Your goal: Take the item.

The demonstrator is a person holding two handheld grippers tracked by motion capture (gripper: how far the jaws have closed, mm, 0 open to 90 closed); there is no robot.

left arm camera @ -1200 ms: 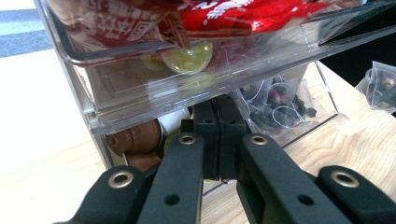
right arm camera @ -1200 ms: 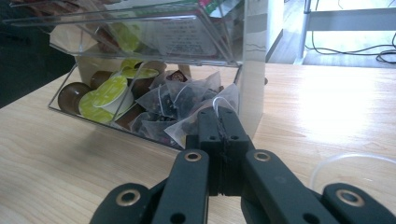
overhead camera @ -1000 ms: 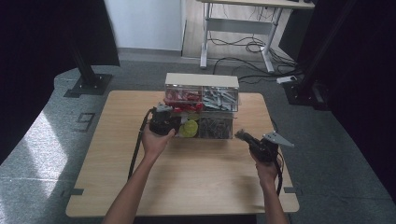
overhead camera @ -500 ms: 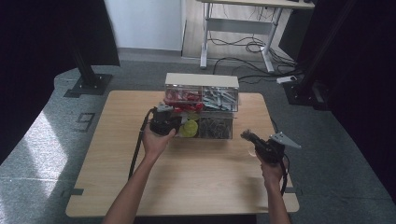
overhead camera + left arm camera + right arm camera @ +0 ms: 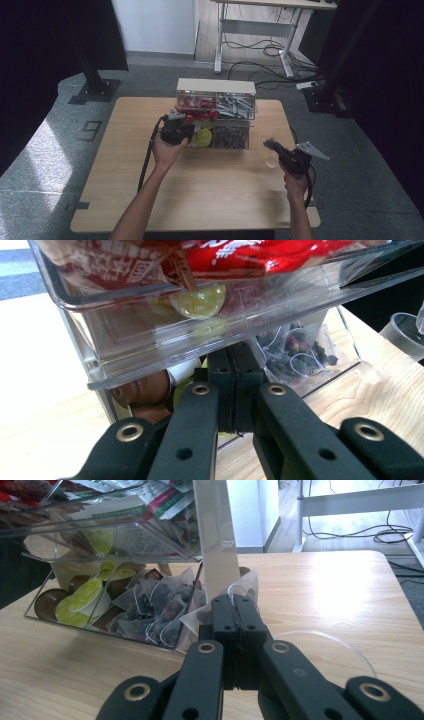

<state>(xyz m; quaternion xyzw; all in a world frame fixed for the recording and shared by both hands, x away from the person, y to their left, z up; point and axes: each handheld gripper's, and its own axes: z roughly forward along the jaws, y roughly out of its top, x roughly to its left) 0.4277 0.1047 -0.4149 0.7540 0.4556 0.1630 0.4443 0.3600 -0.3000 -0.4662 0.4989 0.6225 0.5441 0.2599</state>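
A clear plastic drawer organizer point(image 5: 215, 87) stands at the table's far middle. Its upper drawer point(image 5: 150, 295) of red packets is pulled out. My left gripper point(image 5: 190, 131) is shut, its tips point(image 5: 235, 367) under that drawer against the lower front, beside brown capsules point(image 5: 145, 390). My right gripper point(image 5: 268, 144) is shut on a mesh tea bag point(image 5: 200, 615), held at the organizer's right end point(image 5: 215, 540). It hangs just above a clear cup point(image 5: 271, 160), whose rim point(image 5: 350, 647) curves past the jaws. The lower drawer holds more tea bags point(image 5: 150, 605) and green-lidded capsules point(image 5: 75, 605).
The wooden table point(image 5: 200, 195) is bare in front of the organizer. The clear cup point(image 5: 402, 332) stands to the organizer's right. A cable point(image 5: 147, 160) trails from the left gripper along the forearm. Beyond the table stand a black stand base point(image 5: 95, 90) and a desk frame point(image 5: 250, 30).
My right hand has drifted slightly right and toward the person, jaws still shut on the tea bag. The left hand and the organizer have not moved.
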